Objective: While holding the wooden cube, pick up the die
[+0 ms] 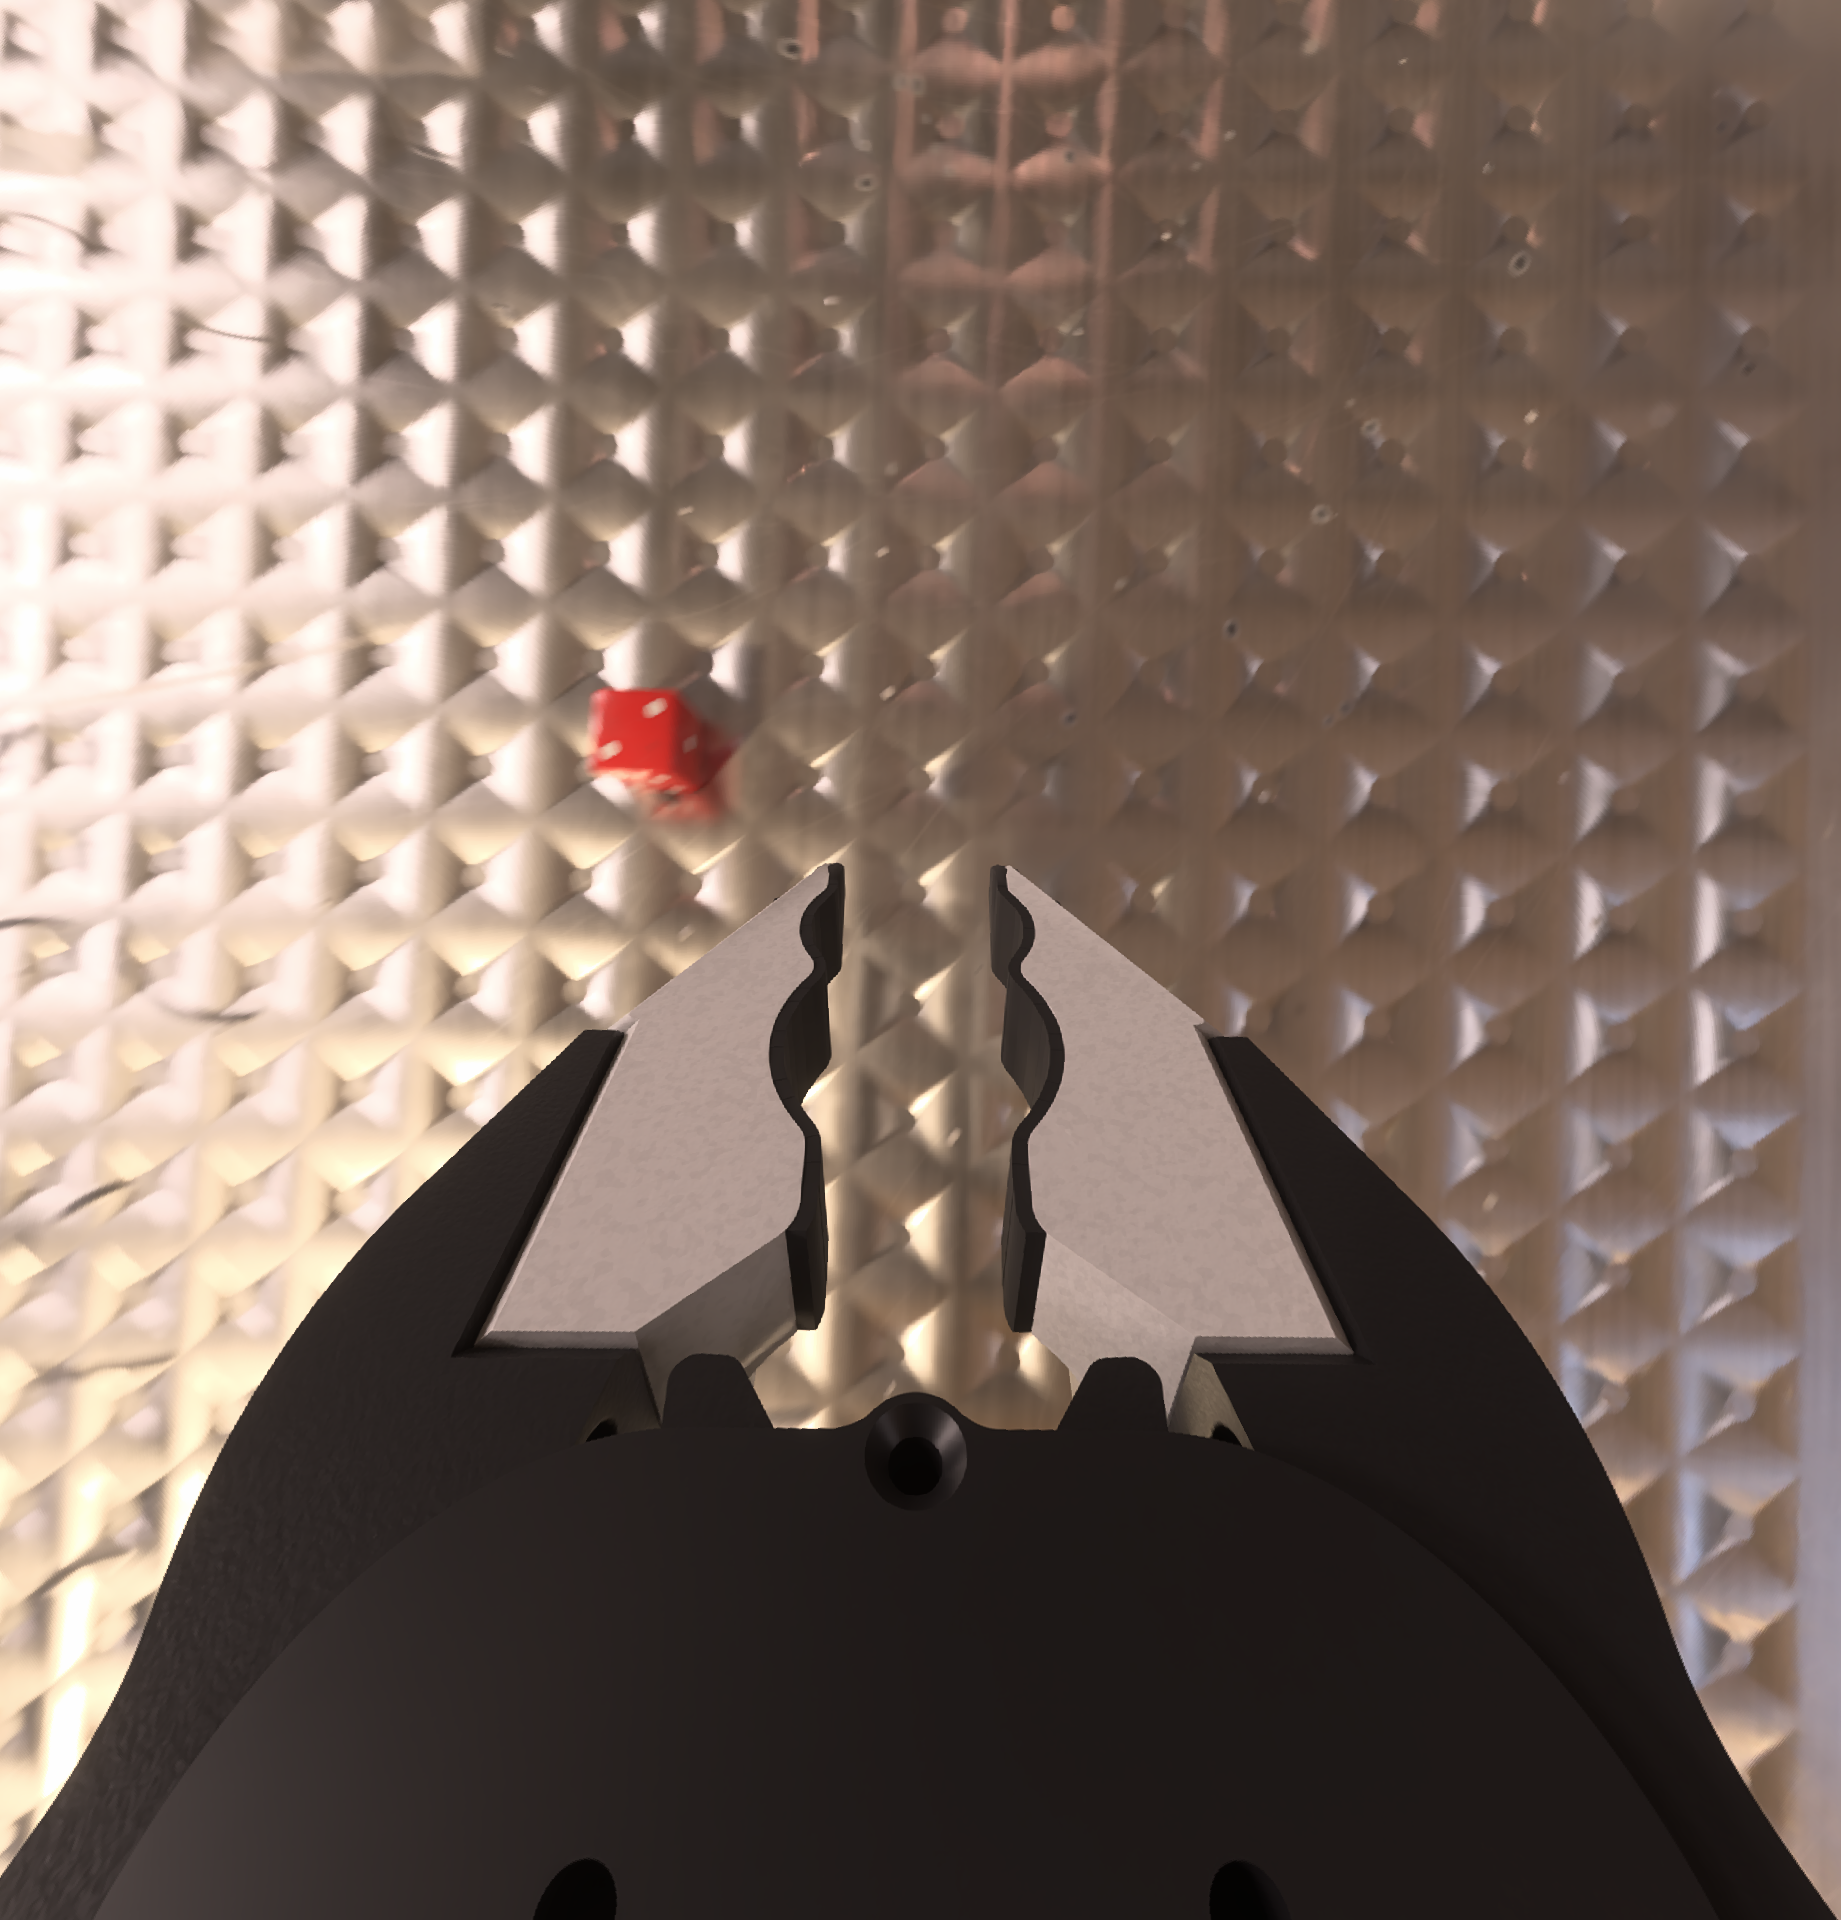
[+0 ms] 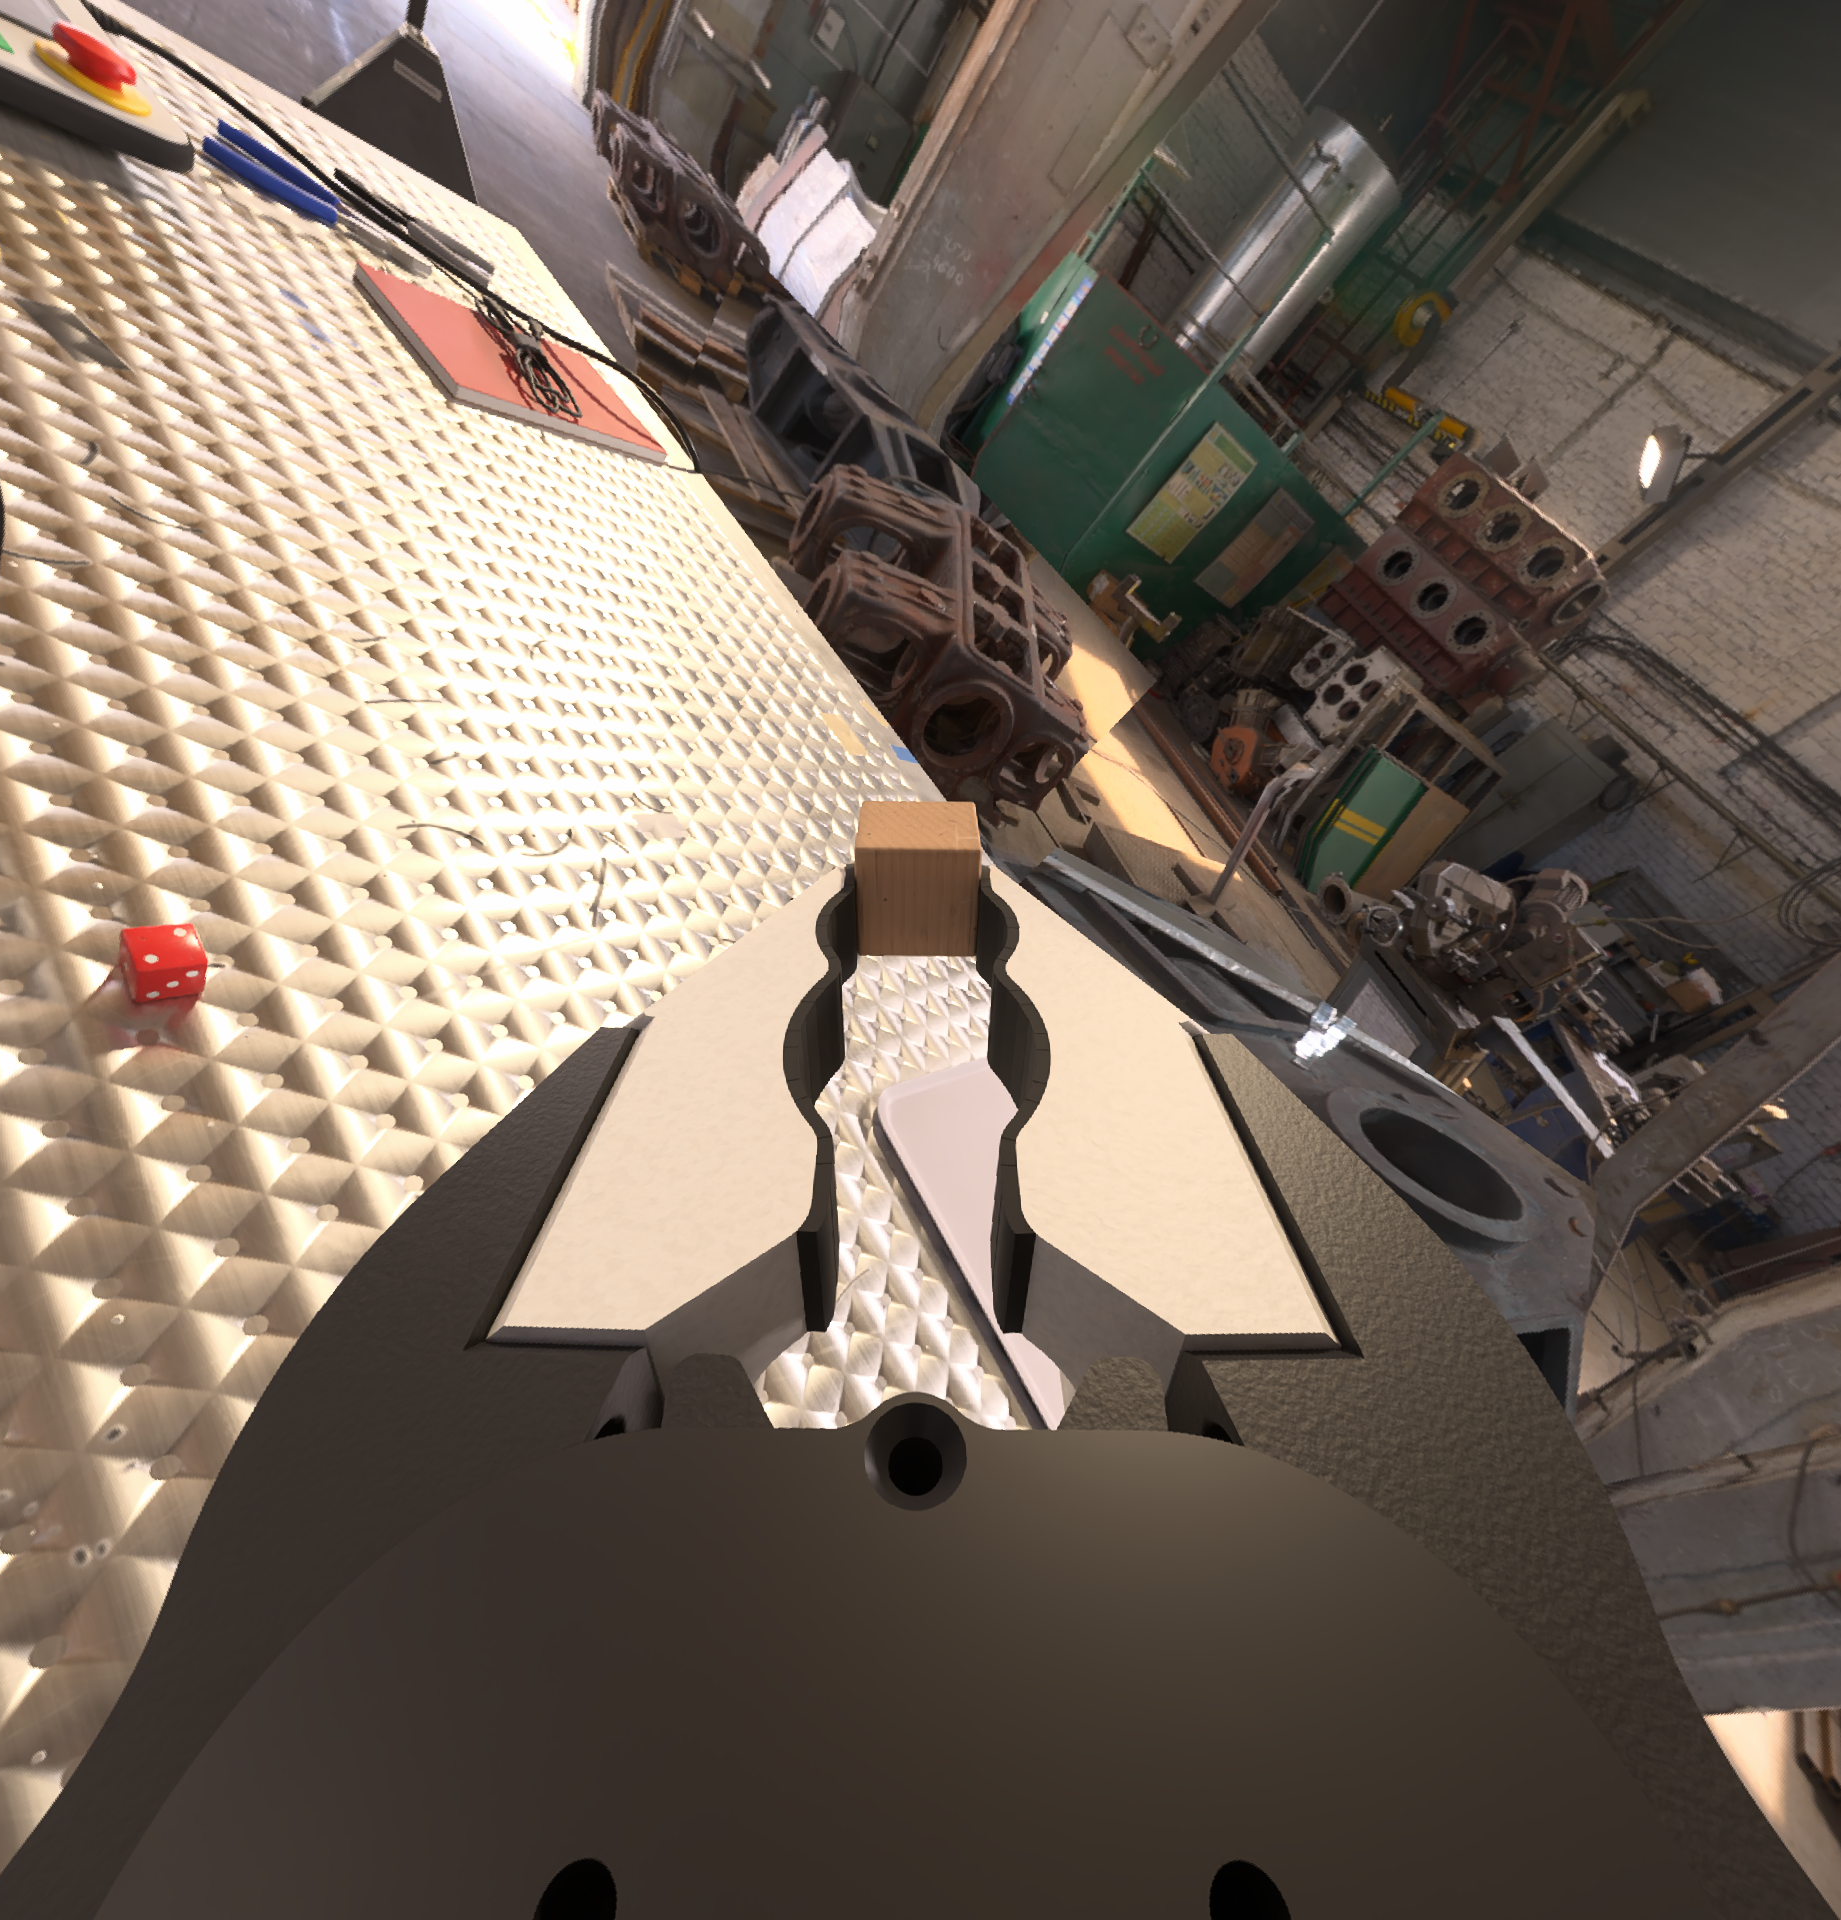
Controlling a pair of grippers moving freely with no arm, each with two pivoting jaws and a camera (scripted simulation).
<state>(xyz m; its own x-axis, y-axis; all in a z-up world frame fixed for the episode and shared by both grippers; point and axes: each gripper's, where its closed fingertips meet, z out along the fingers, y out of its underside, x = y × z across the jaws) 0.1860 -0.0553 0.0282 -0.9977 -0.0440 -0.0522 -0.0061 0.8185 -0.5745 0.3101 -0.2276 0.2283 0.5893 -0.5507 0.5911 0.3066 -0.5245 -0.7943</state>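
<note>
A red die (image 1: pixel 648 745) with white pips lies on the shiny studded metal table (image 1: pixel 1311 623), ahead and to the left of my left gripper (image 1: pixel 917 883). The left gripper is open and empty, looking down at the table from above. My right gripper (image 2: pixel 917 883) is shut on the wooden cube (image 2: pixel 916 878), gripped at the fingertips and held above the table near its right edge. In the right wrist view the die (image 2: pixel 163 963) sits far left on the table (image 2: pixel 376 623).
A red flat pad (image 2: pixel 500 364) with black cables lies at the table's far side. A box with a red stop button (image 2: pixel 90 57) and blue pens (image 2: pixel 272 171) are beyond it. A white tray (image 2: pixel 947 1174) lies under the right gripper. Workshop machinery stands past the table edge.
</note>
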